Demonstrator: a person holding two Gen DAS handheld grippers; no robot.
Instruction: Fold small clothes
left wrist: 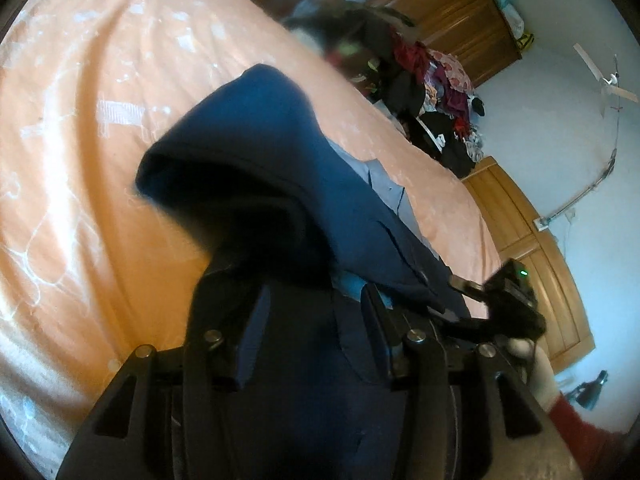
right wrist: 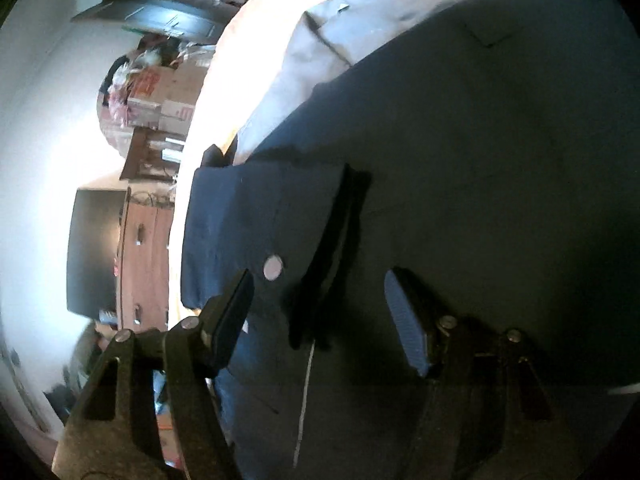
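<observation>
The navy garment lies partly on the bed, toward its near right edge, and partly lifted off the orange cover.

Left claw: cloth fills the space between the fingers and drapes over them in a hood-like fold. The jaws stand moderately apart; whether the pads actually pinch the fabric cannot be told, since the cloth hides the contact.

Right claw: jaws stand wide apart with navy cloth spread between and beyond them. A flap with a pale round button lies just ahead of the left finger. Nothing appears clamped.

Deciding relation: the garment's long axis runs from the left claw toward the right claw, which the left wrist view shows just beside the cloth's far end, above a white-gloved hand. Both claws are at the fabric; the left looks the more engaged.

Hidden or unclear: a pale grey layer shows beyond the navy cloth; lining or a separate item, I cannot say. The garment's outline is cut off in both views. A blurred clothes pile sits at the bed's far edge.
</observation>
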